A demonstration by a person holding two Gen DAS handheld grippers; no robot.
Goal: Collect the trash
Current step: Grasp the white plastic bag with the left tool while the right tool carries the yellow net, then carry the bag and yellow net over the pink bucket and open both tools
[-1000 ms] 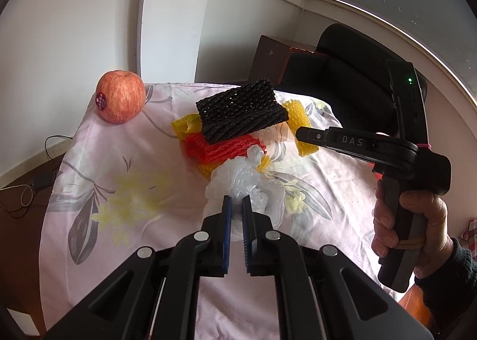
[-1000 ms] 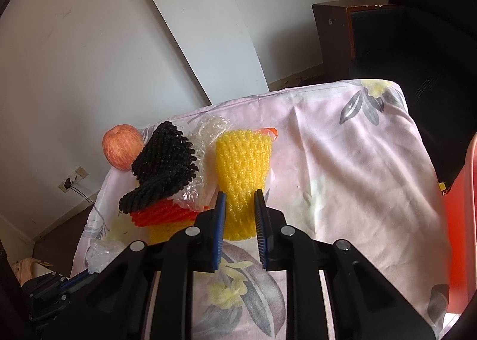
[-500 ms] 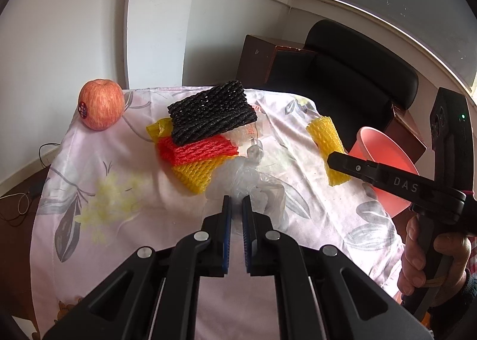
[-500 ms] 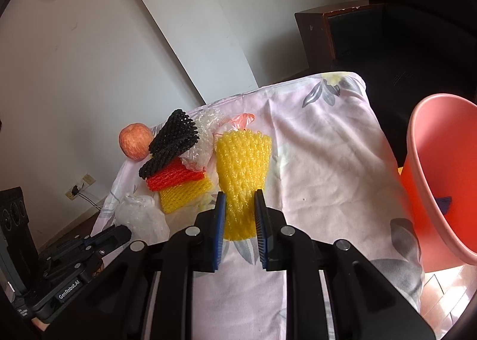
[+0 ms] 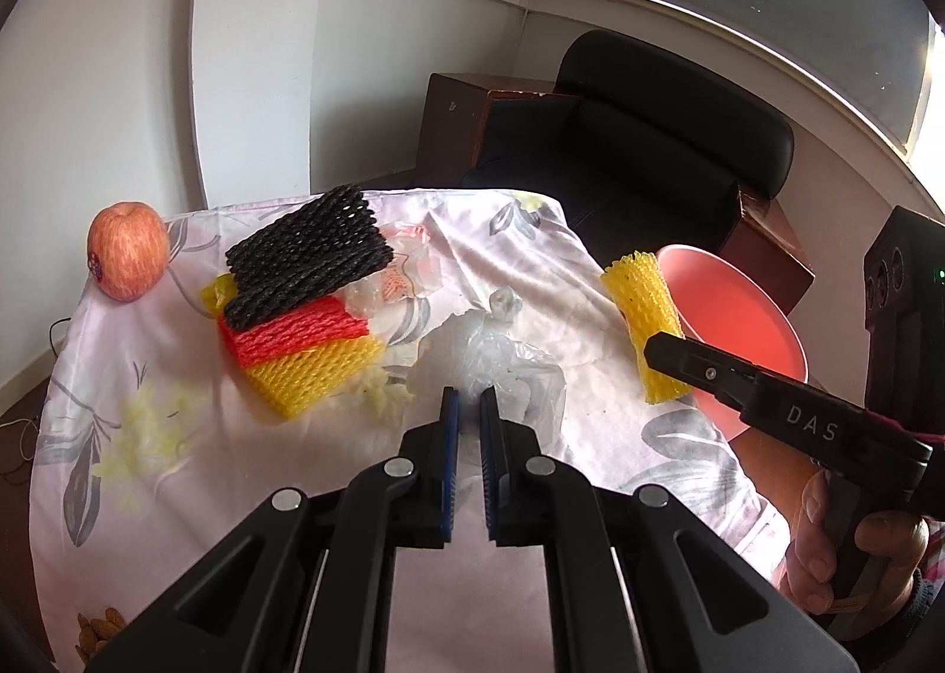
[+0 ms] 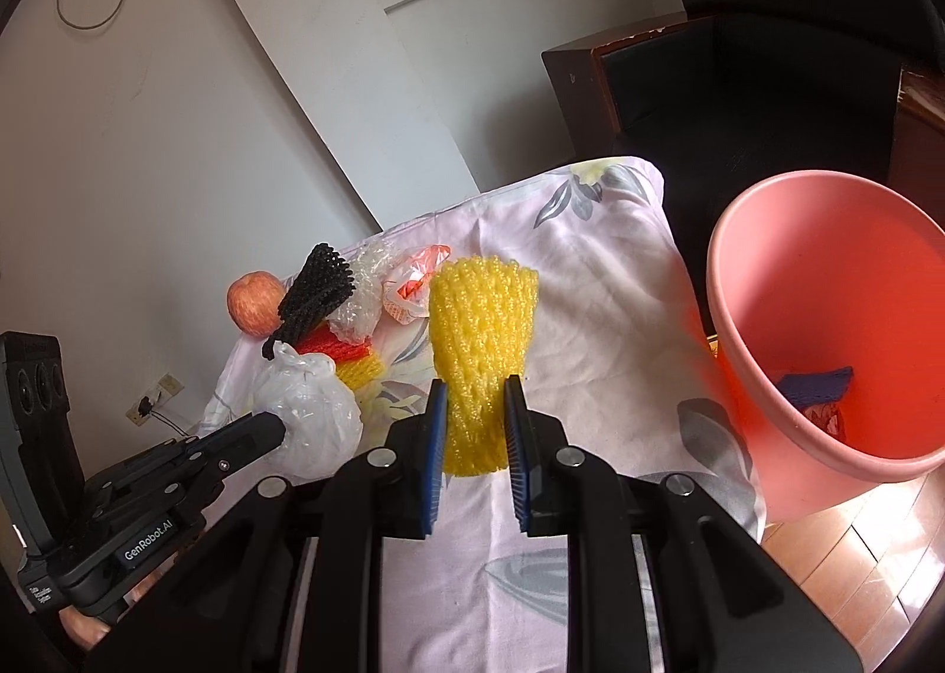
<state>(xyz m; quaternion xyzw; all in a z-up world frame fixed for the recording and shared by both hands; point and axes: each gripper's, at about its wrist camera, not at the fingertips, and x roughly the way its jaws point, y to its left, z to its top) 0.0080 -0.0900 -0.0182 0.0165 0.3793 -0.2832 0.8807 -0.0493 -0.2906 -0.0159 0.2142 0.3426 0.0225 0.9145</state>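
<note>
Table [image 5: 177, 437] under a floral cloth; black chair [image 5: 649, 141] behind it. Pink bin [image 6: 827, 319] off the table's right edge, dark scraps at its bottom. Stack of black, red and yellow nets [image 5: 301, 301] lies mid-table, apple [image 5: 127, 251] at the far left corner. Right gripper [image 6: 472, 425] clamps a yellow net [image 6: 481, 342], lifted near the bin. Left gripper [image 5: 466, 419] pinches a clear bag [image 5: 490, 354], fingers nearly together, above the cloth.

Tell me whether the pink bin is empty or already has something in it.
Not empty: the pink bin has a dark blue piece at its bottom.
</note>
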